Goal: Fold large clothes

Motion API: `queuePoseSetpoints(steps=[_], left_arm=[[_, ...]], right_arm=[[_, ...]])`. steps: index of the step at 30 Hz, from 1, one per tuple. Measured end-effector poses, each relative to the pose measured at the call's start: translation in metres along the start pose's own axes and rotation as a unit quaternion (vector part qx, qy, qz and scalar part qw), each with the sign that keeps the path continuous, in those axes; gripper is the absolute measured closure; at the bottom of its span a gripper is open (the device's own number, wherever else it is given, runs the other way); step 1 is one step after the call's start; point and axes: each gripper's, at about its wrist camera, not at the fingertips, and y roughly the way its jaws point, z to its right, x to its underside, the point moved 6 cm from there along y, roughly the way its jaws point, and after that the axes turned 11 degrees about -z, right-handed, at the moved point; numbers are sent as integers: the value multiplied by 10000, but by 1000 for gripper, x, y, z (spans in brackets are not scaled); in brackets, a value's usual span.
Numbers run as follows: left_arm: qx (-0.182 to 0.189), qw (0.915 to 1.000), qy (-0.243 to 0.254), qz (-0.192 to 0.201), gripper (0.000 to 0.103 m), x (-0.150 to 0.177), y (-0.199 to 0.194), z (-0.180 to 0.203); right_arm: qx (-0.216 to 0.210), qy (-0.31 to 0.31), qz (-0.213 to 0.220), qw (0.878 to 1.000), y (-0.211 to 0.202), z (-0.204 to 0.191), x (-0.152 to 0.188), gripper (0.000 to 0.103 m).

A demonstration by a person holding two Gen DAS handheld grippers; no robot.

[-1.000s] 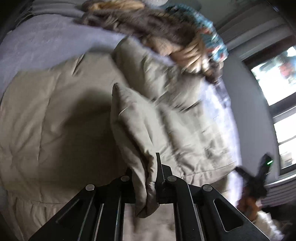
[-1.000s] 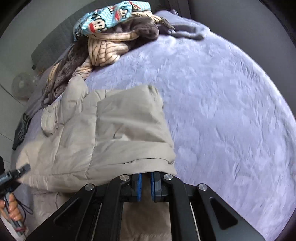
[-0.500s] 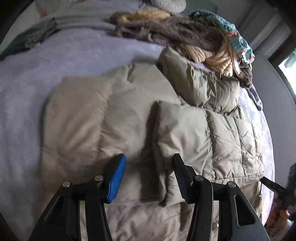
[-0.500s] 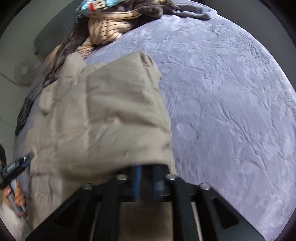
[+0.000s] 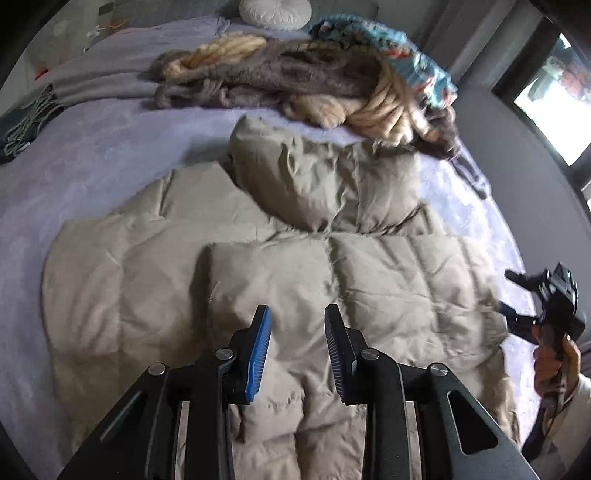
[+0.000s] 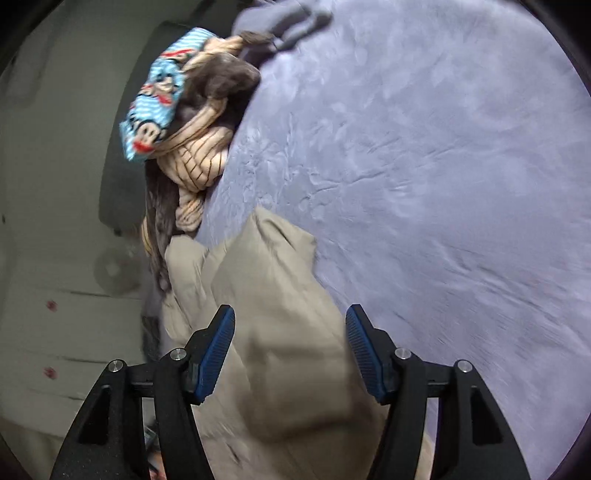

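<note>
A beige puffer jacket [image 5: 369,288] lies spread on the bed, its hood [image 5: 325,184] toward the far side and one sleeve folded flat across the body. My left gripper [image 5: 297,310] hovers over the folded sleeve, jaws apart and closing, with nothing pressed between the pads. In the right wrist view the jacket's edge [image 6: 288,369] bulges up between the jaws of my right gripper [image 6: 291,310], which are wide and still opening; the pads do not touch the fabric. The left wrist view also shows the right gripper [image 5: 504,290] held in a hand at the jacket's right edge.
A lavender blanket [image 5: 92,155] covers the bed [image 6: 424,184]. A pile of other clothes [image 5: 295,74] lies beyond the hood, also in the right wrist view [image 6: 184,122]. A white round cushion [image 5: 273,11] sits at the head. A window [image 5: 554,99] is at the right.
Both grippers have let go of the jacket. The raised sleeve now lies flat across the body. The left jaws opened wide, then narrowed. The right gripper rolled and opened.
</note>
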Motion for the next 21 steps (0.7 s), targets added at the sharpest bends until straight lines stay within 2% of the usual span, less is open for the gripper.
queuePoseSetpoints(steps=[2, 3, 4, 6, 8, 11, 13, 17, 21], left_arm=[[-138, 9998, -52, -158, 71, 2, 15, -5], [-215, 9995, -76, -226, 71, 4, 21, -8], [-242, 9994, -83, -253, 71, 6, 25, -10], [-222, 9993, -90, -286, 71, 9, 28, -13], [-255, 9992, -62, -306, 71, 10, 32, -14], [-299, 9990, -15, -319, 71, 10, 39, -14], [-318, 9990, 26, -312, 71, 11, 43, -13], [-531, 9979, 251, -273, 71, 12, 52, -8], [-610, 9976, 219, -228, 70, 13, 44, -6]], right_arm=[[-6, 123, -262, 9996, 21, 0, -5, 40], [-135, 31, -398, 9991, 29, -7, -5, 52], [-210, -123, -443, 9987, 28, -14, -2, 89], [58, -808, -318, 9962, 21, -38, 1, 91], [474, -1149, -251, 9919, 19, -44, -1, 92], [1139, -1223, -167, 9858, 25, -28, -12, 92], [1431, -1264, -208, 9814, 32, -15, -14, 92], [2022, -1723, -99, 9640, 47, -4, -9, 90], [2593, -2030, 167, 9441, 39, -15, -1, 87]])
